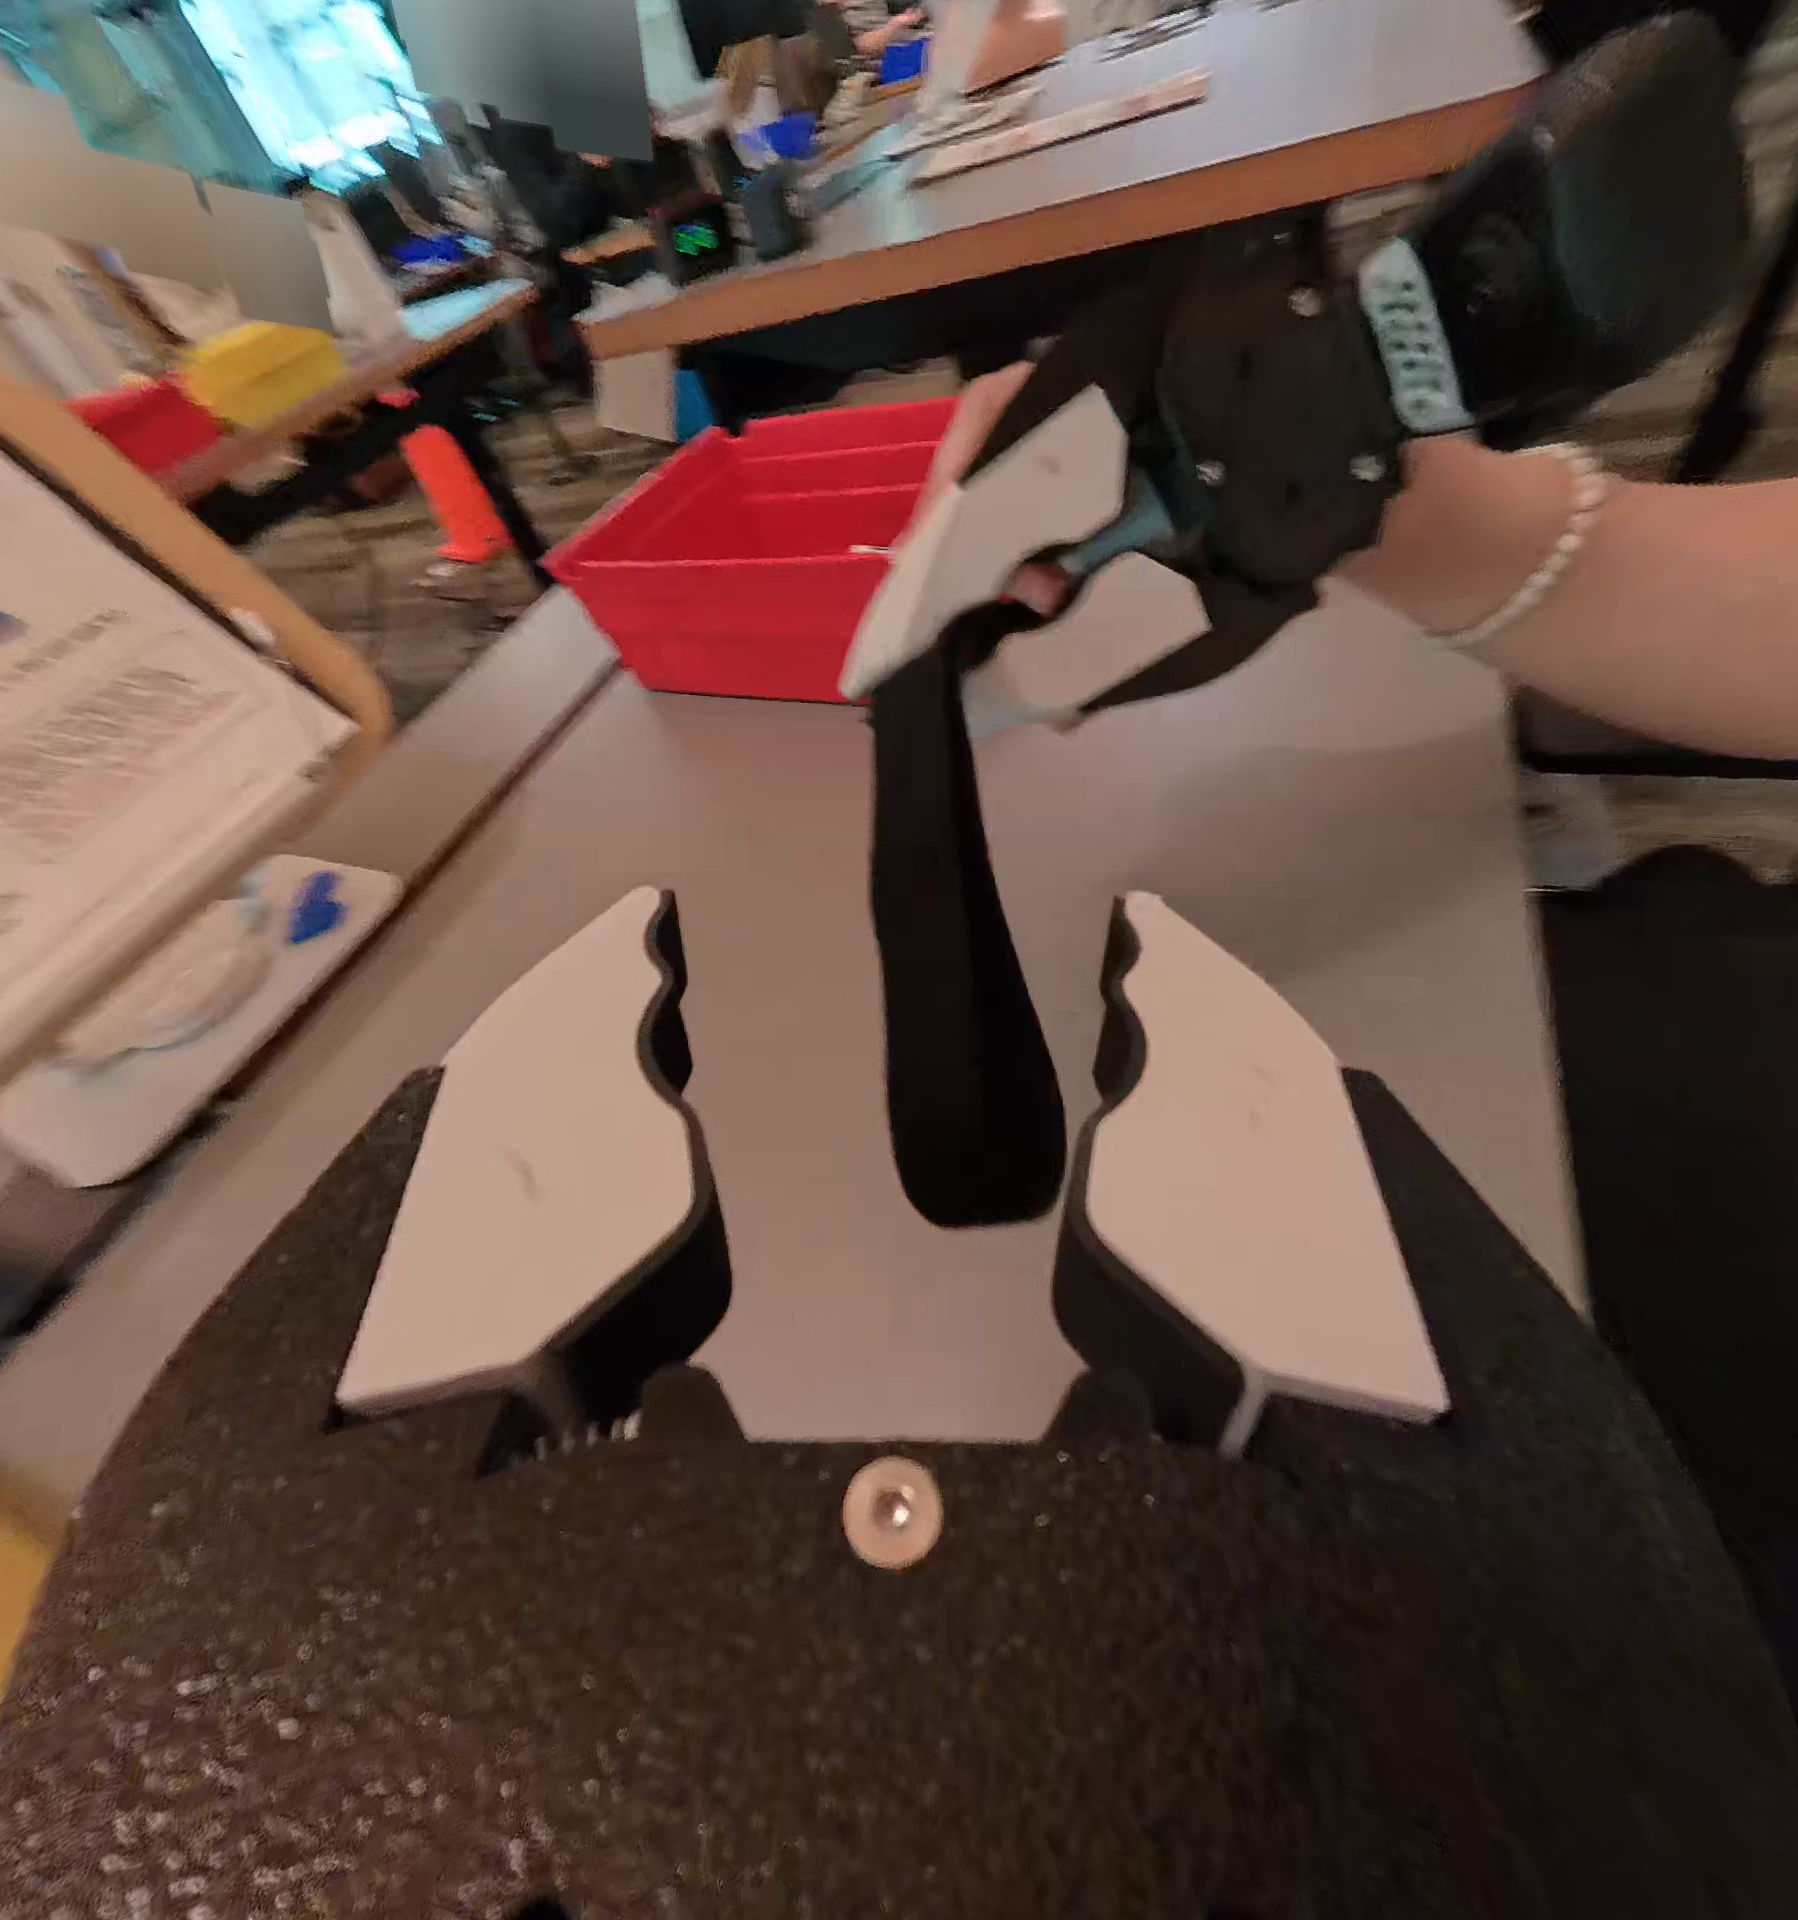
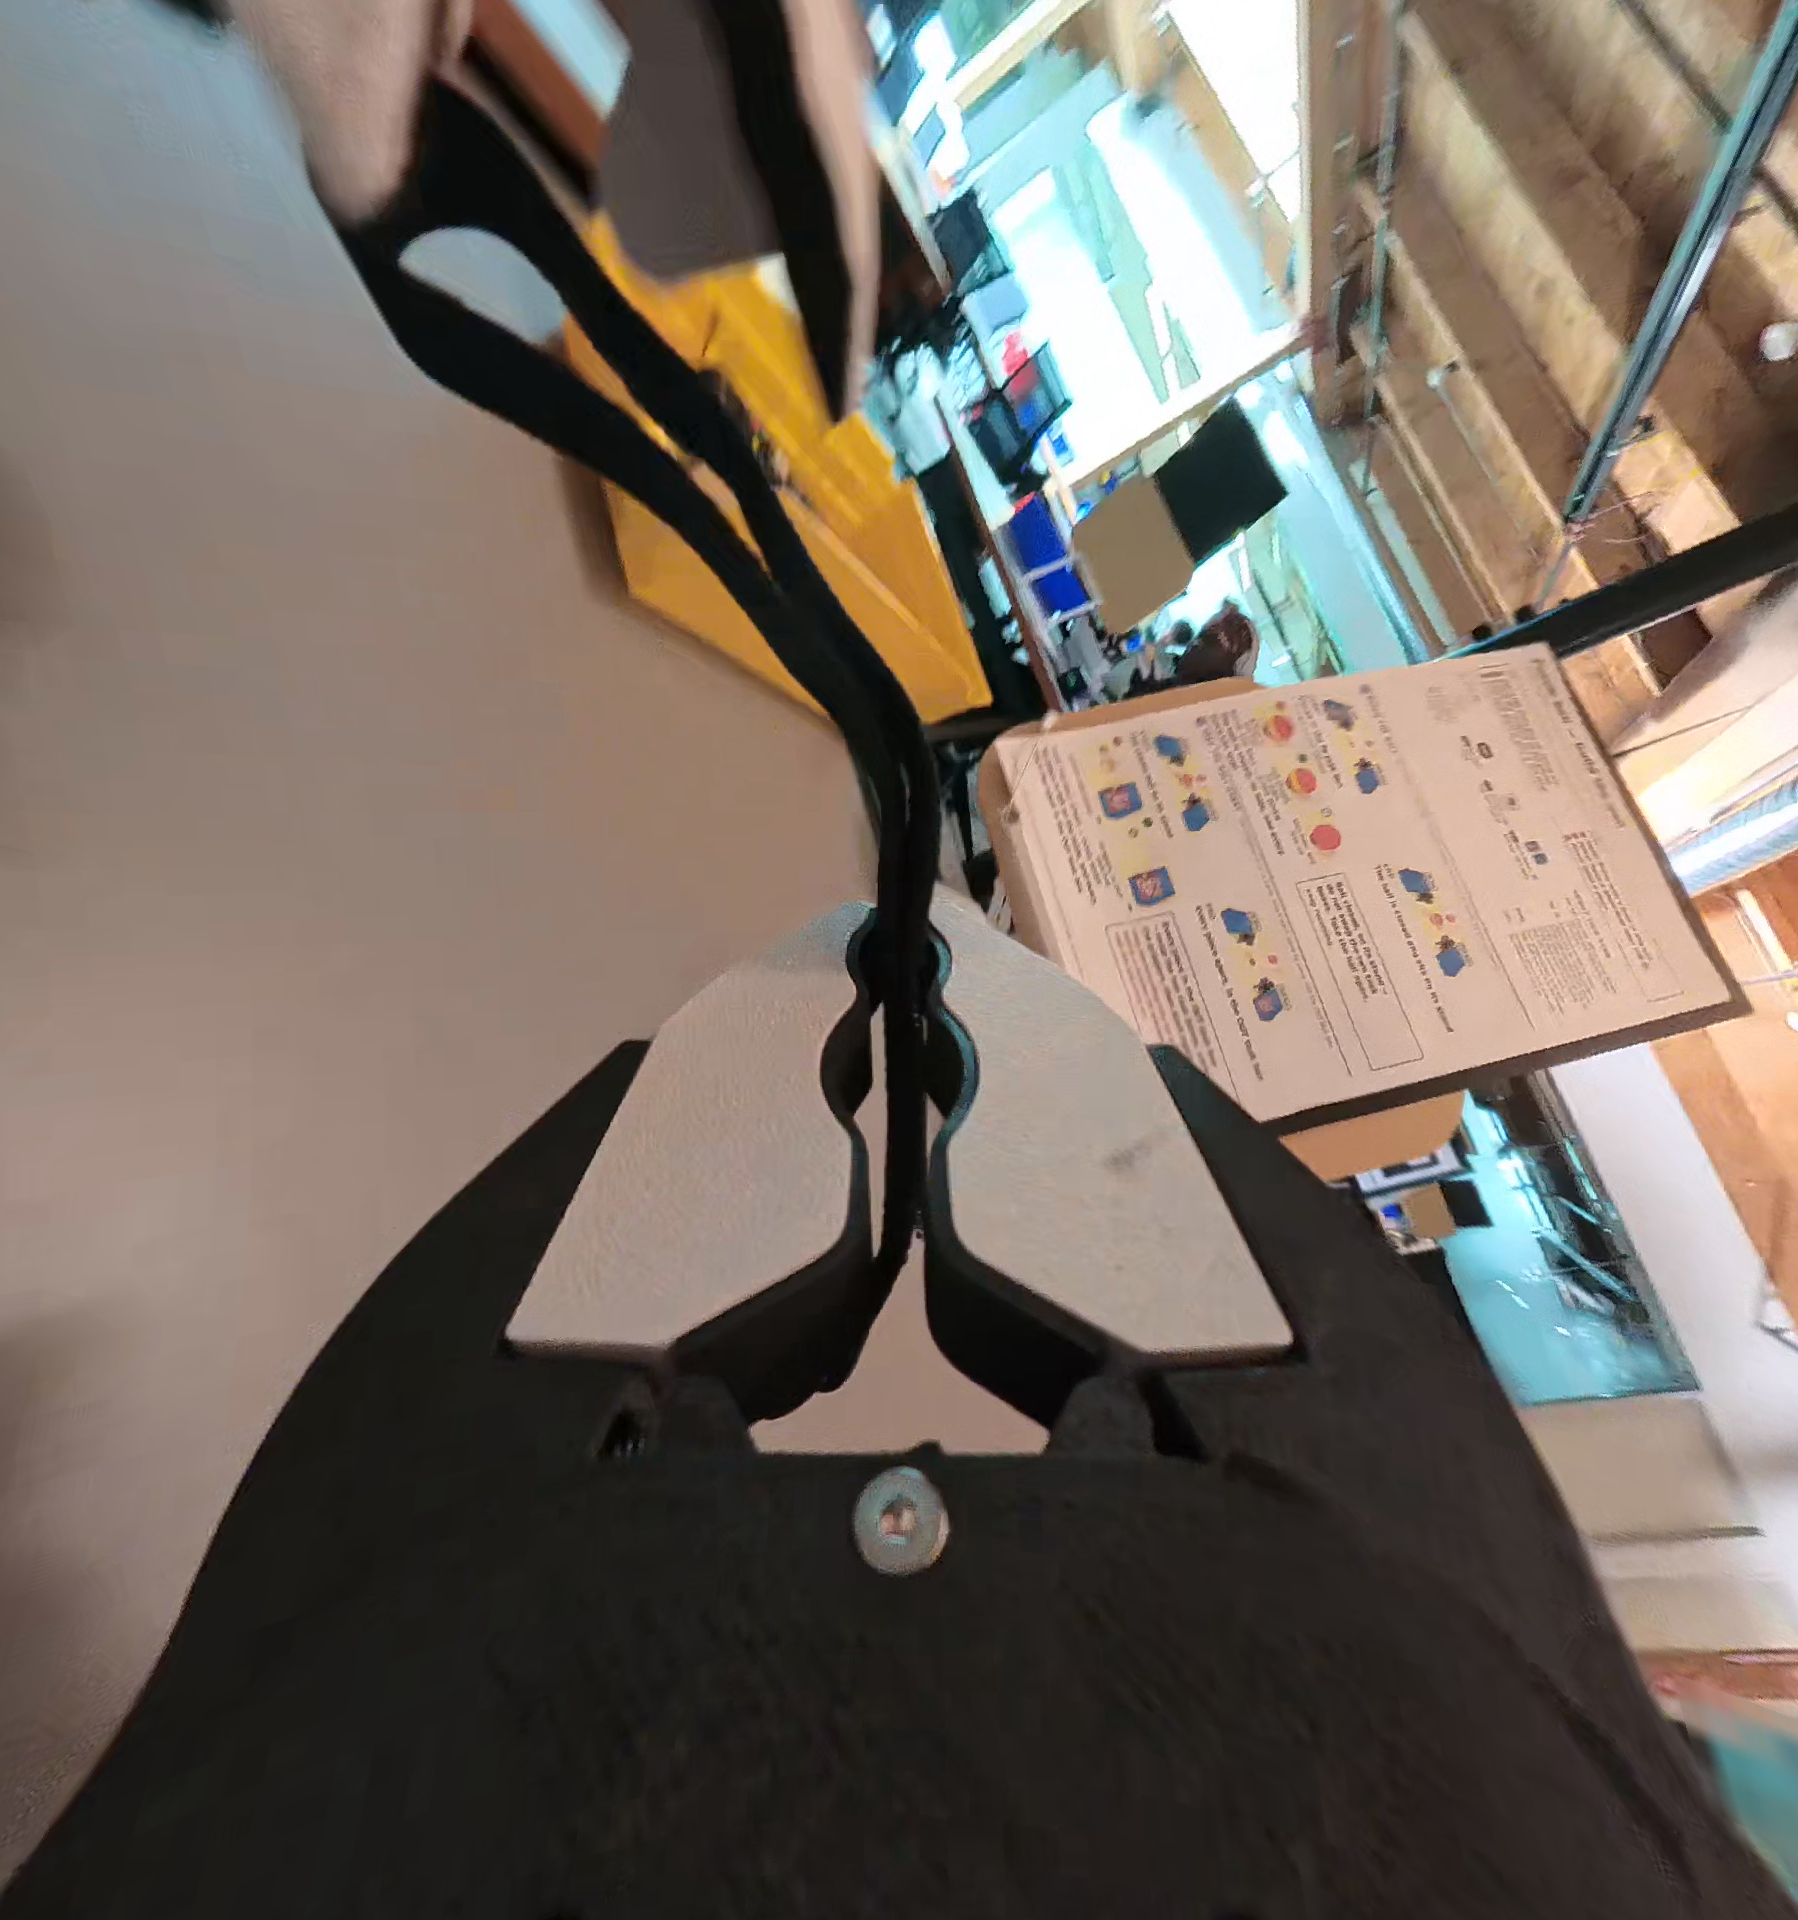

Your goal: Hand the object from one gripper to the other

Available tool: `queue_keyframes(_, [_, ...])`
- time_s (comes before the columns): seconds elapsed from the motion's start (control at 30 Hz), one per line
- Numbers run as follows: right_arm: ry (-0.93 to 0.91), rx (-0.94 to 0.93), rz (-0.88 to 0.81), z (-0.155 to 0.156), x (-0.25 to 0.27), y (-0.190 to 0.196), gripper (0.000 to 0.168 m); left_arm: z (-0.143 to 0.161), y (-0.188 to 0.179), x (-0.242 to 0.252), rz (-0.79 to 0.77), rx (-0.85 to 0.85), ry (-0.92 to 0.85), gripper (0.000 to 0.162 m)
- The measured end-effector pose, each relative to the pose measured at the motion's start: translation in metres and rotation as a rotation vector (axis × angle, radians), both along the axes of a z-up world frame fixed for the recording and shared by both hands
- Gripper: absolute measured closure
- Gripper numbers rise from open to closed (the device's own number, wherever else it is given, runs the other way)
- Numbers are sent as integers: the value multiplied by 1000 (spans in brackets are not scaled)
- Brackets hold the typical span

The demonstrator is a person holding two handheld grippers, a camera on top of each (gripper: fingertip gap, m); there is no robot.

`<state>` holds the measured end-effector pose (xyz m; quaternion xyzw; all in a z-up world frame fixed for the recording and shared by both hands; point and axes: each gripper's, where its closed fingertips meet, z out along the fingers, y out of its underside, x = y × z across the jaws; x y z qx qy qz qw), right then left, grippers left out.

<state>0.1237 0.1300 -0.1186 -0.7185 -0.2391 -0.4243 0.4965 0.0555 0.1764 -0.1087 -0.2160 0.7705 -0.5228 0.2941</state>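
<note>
Holding black strap (image 1: 962, 997) in your right gripper (image 1: 988, 665), jaws clamped on its upper end at upper centre of left wrist frame. Strap dangling between spread-wide jaws of your left gripper (image 1: 890, 1049), above grey table (image 1: 770, 831), red bin (image 1: 739, 582) behind. Hand-over mid-step. Next: closing left jaws on strap, then releasing right.

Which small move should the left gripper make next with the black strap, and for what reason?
Probably the left gripper should close on the black strap. Its fingers stand open, and the strap's loose end hangs between them, nearer one finger. The right gripper is shut on the strap's other end, so it should release only afterwards.
</note>
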Motion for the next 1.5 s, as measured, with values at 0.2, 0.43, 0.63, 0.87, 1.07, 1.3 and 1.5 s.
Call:
queue_keyframes(0.2, [60,-128,-38,-22,-1,4,165,-2,-20,7,85,310,-168,102])
queue_keyframes(0.43, [109,-188,-75,-27,-5,2,164,-24,-33,30,196,584,-261,134])
queue_keyframes(0.63, [184,-120,-42,-18,-8,0,159,-17,-24,42,298,561,-316,157])
queue_keyframes(0.87, [545,231,108,30,1,-23,109,0,5,53,388,40,-172,157])
queue_keyframes(1.07, [716,424,313,49,-3,-32,103,16,-13,39,124,-506,101,157])
queue_keyframes(1.3, [875,457,724,67,-62,-29,114,12,-60,-6,-396,-721,504,158])
queue_keyframes(1.5, [828,394,864,63,-85,-36,127,1,-81,-31,-618,-718,697,157])
